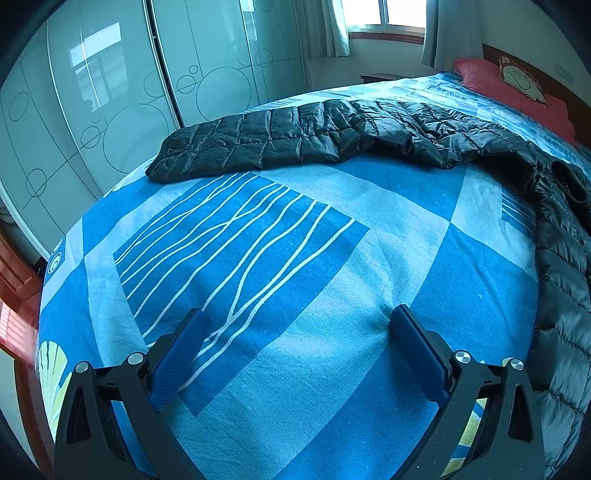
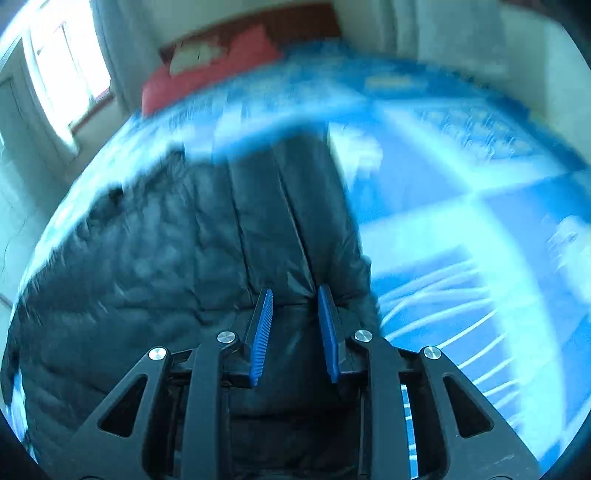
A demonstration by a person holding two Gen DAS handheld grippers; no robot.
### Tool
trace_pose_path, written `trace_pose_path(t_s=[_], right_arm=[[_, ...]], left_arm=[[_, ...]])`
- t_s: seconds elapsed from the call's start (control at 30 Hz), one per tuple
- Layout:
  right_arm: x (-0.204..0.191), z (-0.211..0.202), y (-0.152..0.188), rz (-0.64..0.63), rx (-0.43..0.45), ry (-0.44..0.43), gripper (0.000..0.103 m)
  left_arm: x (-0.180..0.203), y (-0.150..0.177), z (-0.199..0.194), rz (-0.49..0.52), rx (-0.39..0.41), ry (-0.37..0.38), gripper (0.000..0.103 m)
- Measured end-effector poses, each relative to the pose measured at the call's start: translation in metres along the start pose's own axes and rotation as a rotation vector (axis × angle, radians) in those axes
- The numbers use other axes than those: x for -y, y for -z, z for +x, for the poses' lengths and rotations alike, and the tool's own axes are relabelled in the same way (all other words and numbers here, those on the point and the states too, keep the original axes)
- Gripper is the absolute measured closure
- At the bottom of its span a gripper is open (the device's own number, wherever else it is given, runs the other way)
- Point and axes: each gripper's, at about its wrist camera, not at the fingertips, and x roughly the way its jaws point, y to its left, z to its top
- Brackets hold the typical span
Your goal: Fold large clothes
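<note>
The black quilted down jacket (image 1: 332, 133) lies spread across the blue patterned bedsheet (image 1: 295, 258). The left gripper (image 1: 295, 325) hovers released; the right gripper (image 2: 295, 299), narrowly parted, grips nothing. Likely next: pinching an edge.

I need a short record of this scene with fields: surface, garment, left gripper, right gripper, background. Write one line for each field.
surface: bed with a blue patterned sheet
garment: black quilted down jacket, spread on the sheet, one sleeve stretched out flat, not yet folded
left gripper: left gripper open, above bare sheet, holding nothing
right gripper: right gripper over the jacket, jaws narrowly apart; picture blurred, grip on fabric cannot be told
background: red pillow at the headboard, window, wardrobe doors with circle pattern
</note>
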Motion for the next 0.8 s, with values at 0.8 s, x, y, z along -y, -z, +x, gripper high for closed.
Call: trace_pose_path(t_s=[0.8], right_arm=[[-0.007, 0.069, -0.101, 0.035, -0.041, 0.017, 0.073]], left_arm=[[0.002, 0.000, 0.000, 0.005, 0.003, -0.009, 0.004]])
